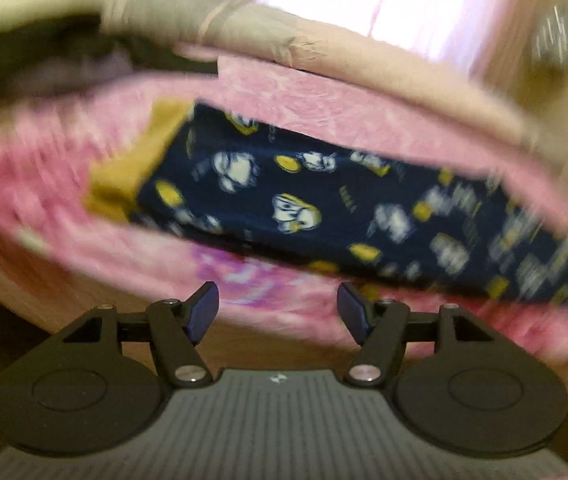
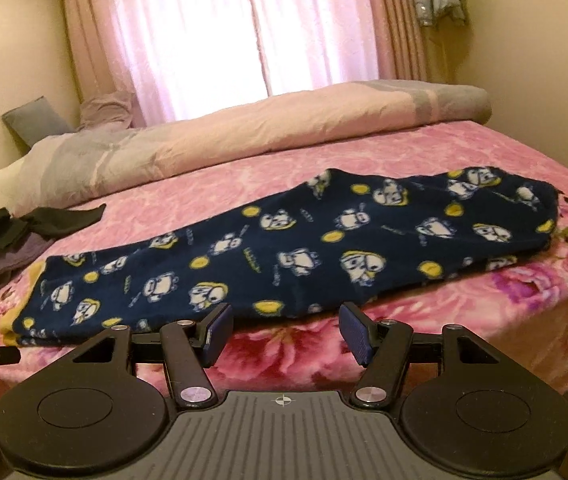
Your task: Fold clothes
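Pajama pants lie just beyond each released hand-held gripper, untouched

The fleece garment is navy, printed all over with white cartoon figures and yellow discs, with a mustard-yellow cuff at one end. It lies on a pink floral blanket with magenta blooms near the edge. The rolled duvet is pale pink with grey bands. Black and mauve clothes form a pile. The curtains are pink; both grippers' pads are dark blue
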